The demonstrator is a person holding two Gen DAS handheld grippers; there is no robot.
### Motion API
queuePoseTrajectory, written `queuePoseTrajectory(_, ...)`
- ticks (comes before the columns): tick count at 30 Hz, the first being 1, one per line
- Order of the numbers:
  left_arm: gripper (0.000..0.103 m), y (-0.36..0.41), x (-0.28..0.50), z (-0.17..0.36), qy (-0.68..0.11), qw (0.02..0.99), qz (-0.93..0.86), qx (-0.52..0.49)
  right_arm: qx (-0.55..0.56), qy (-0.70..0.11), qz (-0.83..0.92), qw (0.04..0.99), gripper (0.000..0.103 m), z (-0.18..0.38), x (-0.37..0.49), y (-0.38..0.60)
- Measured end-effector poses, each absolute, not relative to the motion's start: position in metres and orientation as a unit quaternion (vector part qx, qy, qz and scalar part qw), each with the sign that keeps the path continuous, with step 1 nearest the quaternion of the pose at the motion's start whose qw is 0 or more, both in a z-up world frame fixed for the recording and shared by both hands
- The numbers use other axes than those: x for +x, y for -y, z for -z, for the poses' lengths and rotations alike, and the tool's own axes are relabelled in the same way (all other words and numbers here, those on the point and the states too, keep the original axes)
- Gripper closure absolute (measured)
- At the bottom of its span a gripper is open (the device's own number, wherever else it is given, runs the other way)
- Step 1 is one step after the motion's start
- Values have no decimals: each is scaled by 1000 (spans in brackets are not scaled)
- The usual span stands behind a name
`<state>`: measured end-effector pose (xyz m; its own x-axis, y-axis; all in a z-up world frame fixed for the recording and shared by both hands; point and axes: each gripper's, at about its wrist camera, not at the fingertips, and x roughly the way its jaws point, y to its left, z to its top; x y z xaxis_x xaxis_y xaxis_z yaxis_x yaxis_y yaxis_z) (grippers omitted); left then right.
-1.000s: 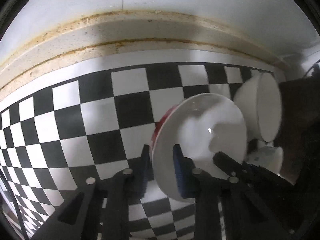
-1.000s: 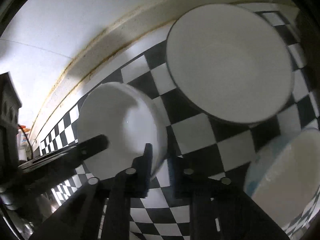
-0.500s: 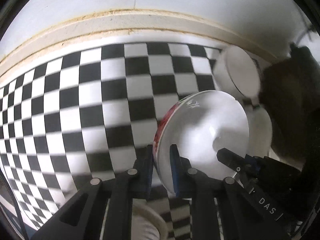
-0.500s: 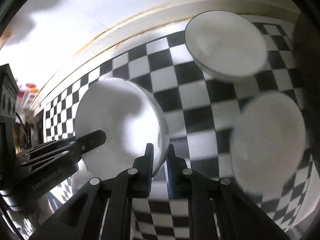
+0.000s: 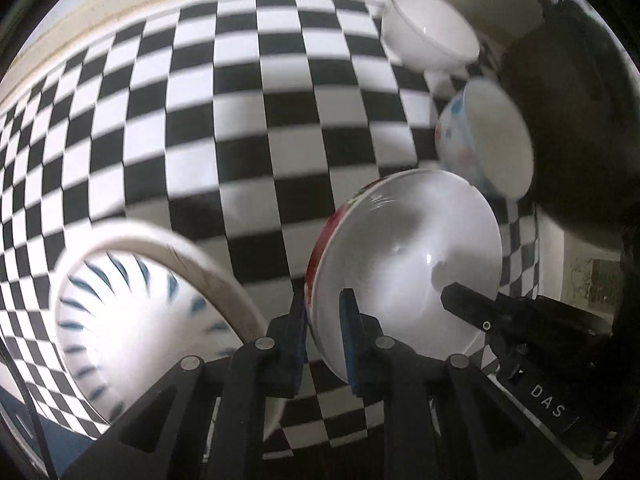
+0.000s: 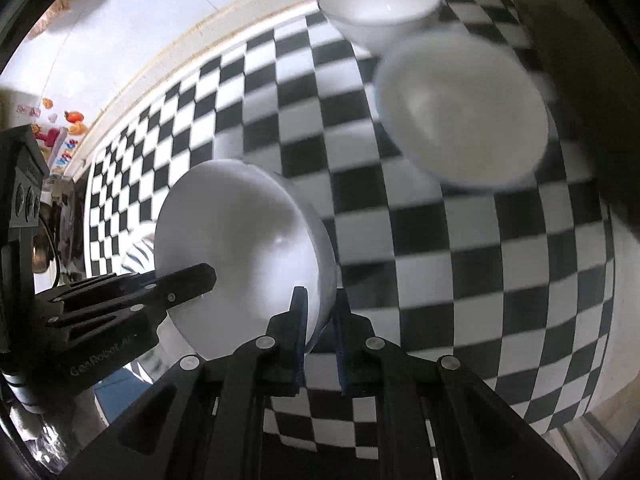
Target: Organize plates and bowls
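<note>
Both jaws hold one red-rimmed bowl [image 5: 404, 264] by opposite edges, left gripper [image 5: 324, 336] and right gripper [image 6: 320, 320] pinching it above the counter [image 5: 240, 120]; the blue-striped bowl [image 5: 132, 316] lies lower left (nearer the left gripper).

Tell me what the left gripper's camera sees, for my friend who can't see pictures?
The left gripper pinches the rim of a white bowl with a red-patterned outside, held above a black-and-white checkered tablecloth. A blurry white bowl with blue stripes inside is at lower left; a plain white bowl and a white bowl with pastel spots are at upper right.
</note>
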<state>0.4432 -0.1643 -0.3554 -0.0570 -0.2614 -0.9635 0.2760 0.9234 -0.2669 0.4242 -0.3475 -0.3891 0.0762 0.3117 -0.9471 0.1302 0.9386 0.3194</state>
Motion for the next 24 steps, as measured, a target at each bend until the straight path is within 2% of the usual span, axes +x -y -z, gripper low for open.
queuePoseTrajectory(13, 89, 190, 411, 398, -719, 669, 182, 48, 152, -701, -68, 693, 89, 429, 388, 363)
queuePoseTrajectory(24, 88, 205, 409, 398, -721, 669, 171, 55, 159, -711, -71, 682, 88, 434, 389, 367)
